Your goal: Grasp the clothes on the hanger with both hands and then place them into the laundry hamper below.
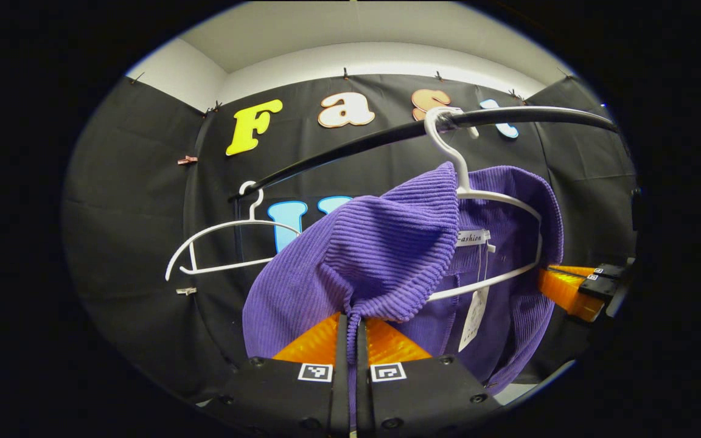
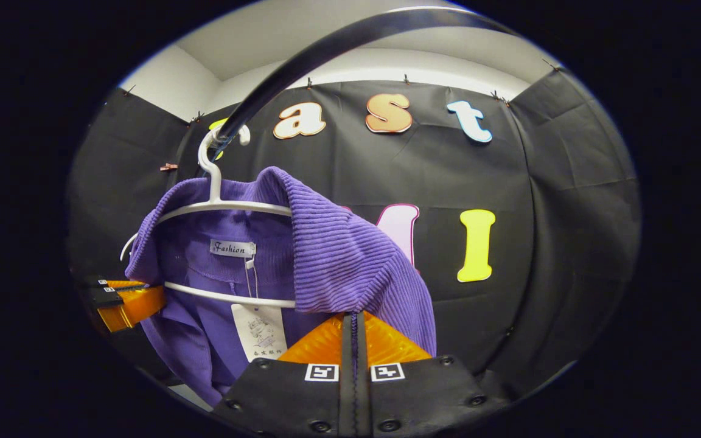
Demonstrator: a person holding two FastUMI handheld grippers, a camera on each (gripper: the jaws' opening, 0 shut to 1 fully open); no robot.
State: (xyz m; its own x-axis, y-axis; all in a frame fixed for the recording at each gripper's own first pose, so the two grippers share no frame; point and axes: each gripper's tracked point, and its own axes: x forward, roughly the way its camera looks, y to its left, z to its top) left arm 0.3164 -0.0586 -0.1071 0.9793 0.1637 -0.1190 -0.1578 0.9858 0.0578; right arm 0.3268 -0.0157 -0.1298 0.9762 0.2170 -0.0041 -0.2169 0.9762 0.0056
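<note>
The black rail point(image 1: 338, 152) ran across the booth and carried everything observed. A purple ribbed garment point(image 1: 381, 255) hung from it on a white hanger point(image 1: 496, 198), with its neck label and a paper tag point(image 2: 259, 331) exposed; no hamper was observed in either view. A second white hanger point(image 1: 216, 246) hung bare farther along the rail. The left gripper point(image 1: 352, 325) was closed, both fingers pinching a fold of the garment's near shoulder. The right gripper point(image 2: 353, 325) was likewise clamped on the opposite shoulder fabric.
</note>
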